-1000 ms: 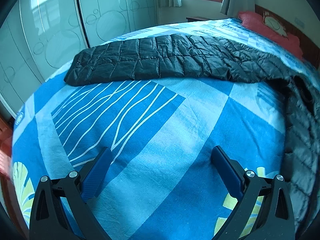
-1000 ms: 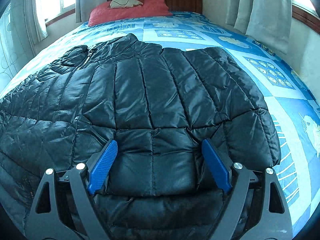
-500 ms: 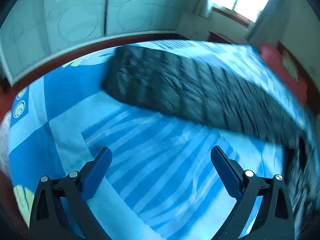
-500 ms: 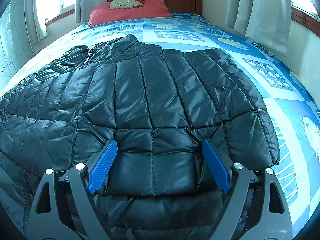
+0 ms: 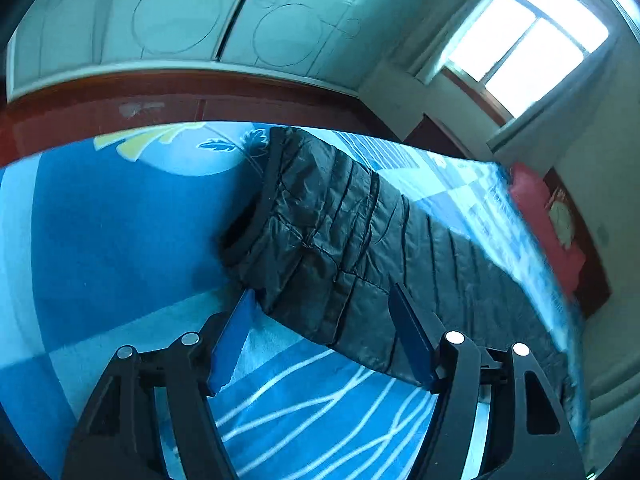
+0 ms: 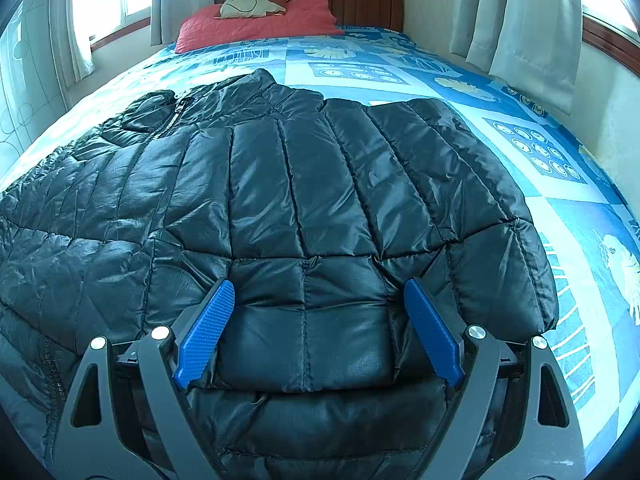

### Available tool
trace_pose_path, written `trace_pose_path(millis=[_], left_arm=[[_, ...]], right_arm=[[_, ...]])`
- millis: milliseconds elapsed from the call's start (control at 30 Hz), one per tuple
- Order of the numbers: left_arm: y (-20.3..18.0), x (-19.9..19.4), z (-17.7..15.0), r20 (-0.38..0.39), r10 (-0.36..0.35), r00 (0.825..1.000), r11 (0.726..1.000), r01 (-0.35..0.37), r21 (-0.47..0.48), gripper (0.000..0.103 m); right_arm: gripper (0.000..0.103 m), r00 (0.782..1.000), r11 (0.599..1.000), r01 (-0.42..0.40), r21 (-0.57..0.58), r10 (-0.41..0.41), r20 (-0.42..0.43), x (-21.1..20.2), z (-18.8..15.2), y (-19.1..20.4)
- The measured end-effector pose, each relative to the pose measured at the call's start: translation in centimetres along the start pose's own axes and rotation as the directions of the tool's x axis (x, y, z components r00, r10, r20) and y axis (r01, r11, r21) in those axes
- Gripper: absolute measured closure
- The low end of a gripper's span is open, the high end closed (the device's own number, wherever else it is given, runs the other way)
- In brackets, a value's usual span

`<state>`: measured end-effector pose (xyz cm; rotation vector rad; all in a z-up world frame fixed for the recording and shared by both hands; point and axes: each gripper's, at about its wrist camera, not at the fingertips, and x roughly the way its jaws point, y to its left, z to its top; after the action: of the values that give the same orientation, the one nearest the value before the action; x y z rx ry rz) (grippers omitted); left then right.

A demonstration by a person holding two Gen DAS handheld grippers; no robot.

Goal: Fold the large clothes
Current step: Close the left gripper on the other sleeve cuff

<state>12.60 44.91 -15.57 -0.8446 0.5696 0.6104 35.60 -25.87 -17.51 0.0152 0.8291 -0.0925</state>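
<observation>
Across the bed (image 6: 460,80) the black puffer jacket (image 6: 280,184) lay spread, unfolded. Left gripper (image 5: 320,320) jaws had just been closing around its outstretched sleeve (image 5: 332,232) near the edge; right gripper (image 6: 320,312) jaws stood spread over the hem.

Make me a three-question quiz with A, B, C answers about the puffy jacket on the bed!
1. Where does the black quilted puffer jacket lie?
A. on the floor
B. on the blue patterned bed sheet
C. in a wardrobe

2. What colour is the pillow by the wooden headboard?
A. red
B. green
C. white

3. How is the jacket's long sleeve?
A. stretched out flat
B. rolled up
C. folded over the chest

Answers: 1 B, the sheet shows all around it. 2 A, it looks plainly red. 3 A, the left wrist view shows it lying straight to its cuff.
</observation>
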Motion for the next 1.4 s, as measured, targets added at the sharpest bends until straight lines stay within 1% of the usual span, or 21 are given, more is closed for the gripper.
trace_pose_path(millis=[33, 133, 233, 300, 400, 467, 600, 700, 767, 833, 867, 933, 1000, 1033, 1067, 1100, 1133, 1167, 1233, 1267, 1400], left_arm=[[0.2, -0.6, -0.2, 0.000, -0.015, 1.000, 1.000, 0.015, -0.022, 0.035], [1.4, -1.2, -0.3, 0.023, -0.022, 0.999, 0.998, 0.023, -0.053, 0.035], [2.7, -1.0, 0.0, 0.054, -0.072, 0.996, 0.990, 0.078, -0.114, 0.034], [2.4, -0.5, 0.5, 0.059, -0.076, 0.995, 0.991, 0.082, -0.108, 0.031], [1.8, 0.2, 1.0, 0.059, -0.060, 0.996, 0.993, 0.066, -0.102, 0.031], [1.7, -0.1, 0.7, 0.068, -0.092, 0.993, 0.985, 0.101, -0.138, 0.031], [1.7, 0.4, 1.0, 0.078, -0.105, 0.991, 0.983, 0.115, -0.143, 0.031], [2.5, -0.1, 1.1, 0.090, -0.127, 0.988, 0.970, 0.143, -0.196, 0.031], [2.5, -0.6, 0.4, 0.090, -0.129, 0.988, 0.968, 0.145, -0.206, 0.031], [2.1, -1.2, -0.5, 0.102, -0.112, 0.988, 0.975, 0.129, -0.180, 0.031], [1.7, -1.2, -0.7, 0.109, -0.105, 0.989, 0.978, 0.122, -0.169, 0.028], [1.4, -0.8, -0.4, 0.116, -0.103, 0.988, 0.979, 0.122, -0.162, 0.023], [1.6, -0.1, 0.4, 0.118, -0.101, 0.988, 0.974, 0.123, -0.192, 0.023], [1.9, 0.3, 0.9, 0.123, -0.101, 0.987, 0.969, 0.126, -0.214, 0.025], [2.0, 0.6, 1.1, 0.128, -0.080, 0.989, 0.969, 0.107, -0.223, 0.036], [2.1, 0.9, 1.2, 0.127, -0.047, 0.991, 0.972, 0.075, -0.224, 0.042], [2.3, 1.1, 1.3, 0.124, -0.028, 0.992, 0.974, 0.055, -0.222, 0.058], [2.4, 1.3, 1.4, 0.123, -0.017, 0.992, 0.975, 0.044, -0.218, 0.070], [2.9, 1.5, 1.5, 0.118, -0.012, 0.993, 0.973, 0.038, -0.226, 0.083], [3.2, 1.5, 1.7, 0.119, -0.010, 0.993, 0.972, 0.037, -0.233, 0.086], [3.9, 1.5, 2.0, 0.114, -0.032, 0.993, 0.962, 0.062, -0.266, 0.084]], right_arm=[[0.017, 1.000, 1.000, 0.000, 0.000, 0.000, 0.000, 0.0, 0.0, -0.1], [0.017, 1.000, 1.000, -0.003, 0.002, 0.003, -0.001, 0.0, 0.0, 0.0], [0.017, 1.000, 1.000, -0.001, 0.001, 0.001, 0.000, 0.0, 0.0, 0.0], [0.017, 1.000, 1.000, -0.002, 0.002, 0.002, 0.000, 0.0, 0.0, 0.0], [0.017, 1.000, 1.000, 0.000, 0.002, 0.000, 0.001, 0.0, 0.0, 0.1], [0.017, 1.000, 1.000, 0.001, 0.002, -0.001, 0.001, 0.0, 0.0, 0.1], [0.017, 1.000, 1.000, 0.000, 0.003, 0.000, 0.002, 0.0, -0.1, 0.1], [0.016, 1.000, 1.000, 0.001, 0.003, -0.001, 0.002, 0.0, -0.1, 0.1], [0.017, 1.000, 1.000, 0.001, 0.004, -0.001, 0.003, 0.0, -0.1, 0.1], [0.016, 1.000, 1.000, 0.002, 0.003, -0.002, 0.003, 0.0, -0.1, 0.1], [0.016, 1.000, 1.000, 0.002, 0.003, -0.002, 0.003, 0.0, -0.1, 0.1], [0.016, 1.000, 1.000, 0.003, 0.003, -0.003, 0.002, 0.0, -0.1, 0.1], [0.017, 1.000, 1.000, 0.003, 0.003, -0.003, 0.003, 0.0, -0.1, 0.1], [0.016, 1.000, 1.000, 0.003, 0.004, -0.003, 0.003, 0.0, -0.1, 0.1], [0.016, 1.000, 1.000, 0.004, 0.003, -0.004, 0.004, -0.1, -0.1, 0.1], [0.017, 1.000, 1.000, 0.004, 0.003, -0.004, 0.004, -0.1, -0.1, 0.1], [0.017, 1.000, 1.000, 0.004, 0.003, -0.004, 0.004, -0.1, -0.1, 0.1], [0.016, 1.000, 1.000, 0.004, 0.003, -0.004, 0.004, -0.1, -0.1, 0.1], [0.017, 1.000, 1.000, 0.005, 0.002, -0.005, 0.004, -0.1, -0.1, 0.1], [0.017, 1.000, 1.000, 0.004, 0.002, -0.004, 0.004, -0.1, -0.1, 0.1], [0.017, 1.000, 1.000, 0.003, 0.004, -0.003, 0.005, -0.1, -0.1, 0.1]])
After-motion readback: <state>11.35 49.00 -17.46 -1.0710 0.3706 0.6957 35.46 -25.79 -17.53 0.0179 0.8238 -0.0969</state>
